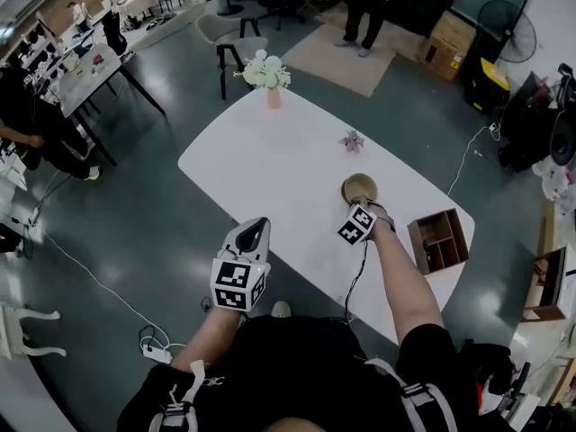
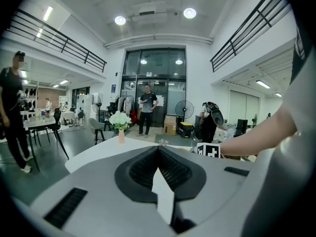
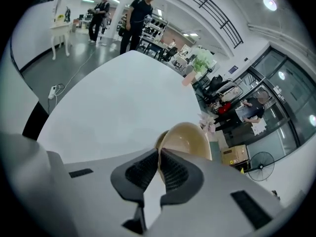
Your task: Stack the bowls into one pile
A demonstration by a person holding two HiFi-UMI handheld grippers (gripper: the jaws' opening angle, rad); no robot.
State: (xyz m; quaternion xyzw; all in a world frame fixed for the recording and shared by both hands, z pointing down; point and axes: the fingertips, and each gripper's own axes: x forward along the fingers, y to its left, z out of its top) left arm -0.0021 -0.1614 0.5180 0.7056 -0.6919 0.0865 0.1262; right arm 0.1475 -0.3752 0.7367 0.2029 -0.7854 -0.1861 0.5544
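Note:
A tan bowl (image 1: 358, 187) sits on the right half of the white table (image 1: 270, 169). My right gripper (image 1: 358, 205) reaches down to its near rim. In the right gripper view the jaws (image 3: 159, 152) are shut on the thin rim of that tan bowl (image 3: 186, 139). A second, darker tan rim (image 3: 160, 138) shows just behind it on the left. My left gripper (image 1: 256, 230) hangs over the table's near edge, left of the bowl and apart from it. Its jaws (image 2: 158, 151) meet with nothing between them.
A pink vase of white flowers (image 1: 267, 75) stands at the table's far end, with a small pink paper flower (image 1: 351, 139) nearer the bowl. A wooden box (image 1: 438, 241) sits at the table's right end. A chair (image 1: 236, 48) and people stand beyond.

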